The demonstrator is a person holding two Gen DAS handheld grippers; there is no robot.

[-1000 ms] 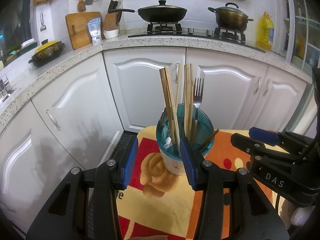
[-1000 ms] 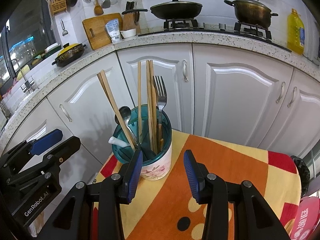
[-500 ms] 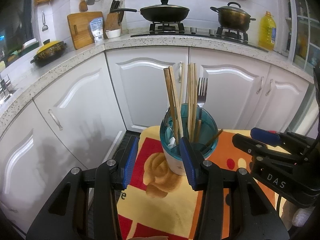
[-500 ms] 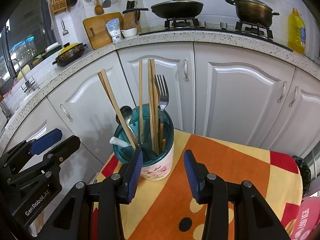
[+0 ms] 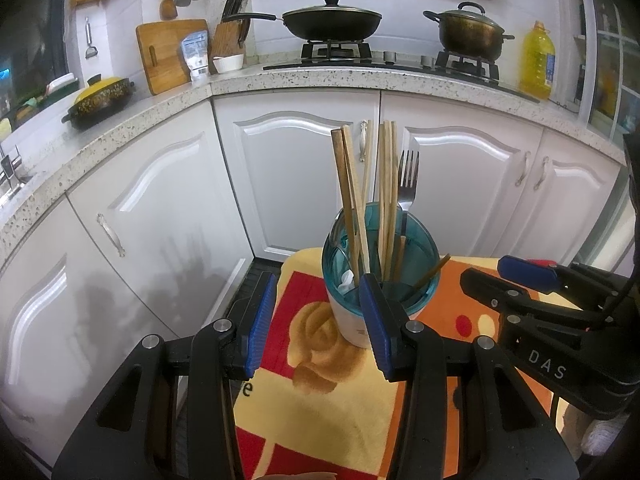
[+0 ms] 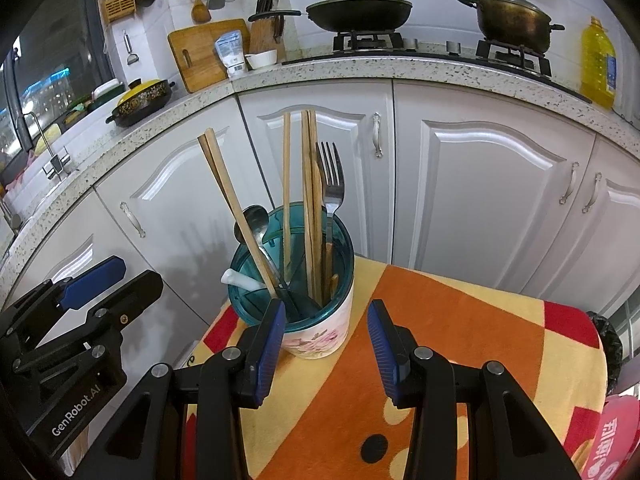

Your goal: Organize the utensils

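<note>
Left gripper (image 5: 316,320): jaws spread, nothing between the blue pads; it hovers over the near-left part of the patterned cloth (image 5: 320,412), with its right pad overlapping the holder's near rim in the left wrist view; contact cannot be told from here; judged a standby pose, angled down at the holder so the camera takes in its contents.

Utensil holder (image 6: 316,328): stands upright at the far-left corner of the cloth-covered table, in front of the white cabinet doors (image 6: 492,196); white floral body, translucent teal insert on top, divided inside; placed near the table edge, probably so both grippers reach it from the near side.

Contents, left to right in the right wrist view: white ceramic spoon (image 6: 240,281), handle poking over the left rim; metal spoon (image 6: 253,221), bowl up; a pair of wooden chopsticks (image 6: 232,204) leaning left; further chopsticks standing near upright in the middle; steel fork (image 6: 331,184), tines up, at the right; handles down and working ends up, likely so each item can be picked by its top. One thin stick lies slanted low in the right compartment in the left wrist view.

Right gripper (image 6: 326,344): jaws apart, empty; poised just near and right of the holder, left pad overlapping the holder's wall in view; touching or not, cannot tell.

Judgement: utensils look already gathered in the holder; table otherwise bare of loose utensils in view.
</note>
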